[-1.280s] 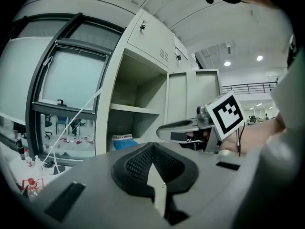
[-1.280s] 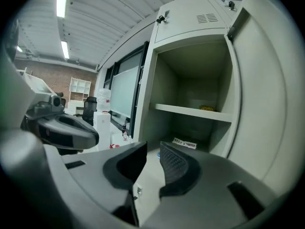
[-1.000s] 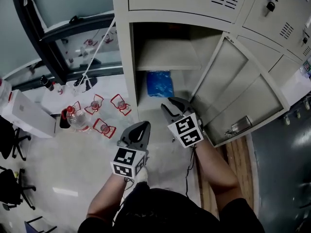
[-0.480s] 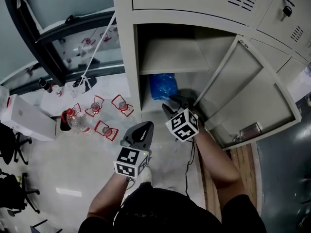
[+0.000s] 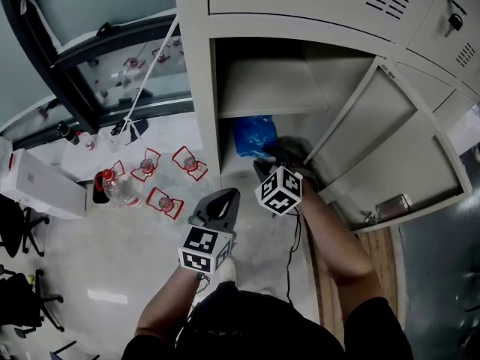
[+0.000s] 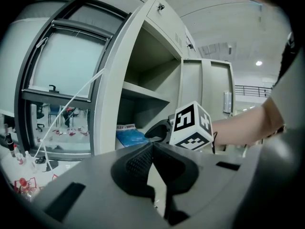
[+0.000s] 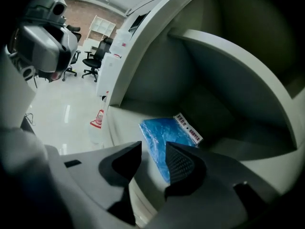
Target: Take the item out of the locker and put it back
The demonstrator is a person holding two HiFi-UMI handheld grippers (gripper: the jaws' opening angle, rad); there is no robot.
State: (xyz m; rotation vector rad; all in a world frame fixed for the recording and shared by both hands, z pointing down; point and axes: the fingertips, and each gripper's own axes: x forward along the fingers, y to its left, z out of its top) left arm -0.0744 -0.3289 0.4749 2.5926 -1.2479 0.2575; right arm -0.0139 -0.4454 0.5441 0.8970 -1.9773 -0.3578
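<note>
L gripper (image 5: pixel 220 203), lower centre of head view: jaws together, empty. Just above it, R gripper (image 5: pixel 271 165) at the locker (image 5: pixel 196 81) mouth: jaws apart, just been opening, nothing pinched. Beyond its tips the blue bag (image 5: pixel 251 135) lies on the compartment floor under the shelf (image 5: pixel 270 88), mid-frame. The door (image 5: pixel 390 145) hangs open at right.

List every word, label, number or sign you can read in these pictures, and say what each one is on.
No text here can be read.
Blue packet in the locker: its white label strip carries dark print, too small to read.
Marker cubes: black-and-white square patterns only, no letters or digits.
Red-and-white items on the floor: any print is too small to tell.
</note>
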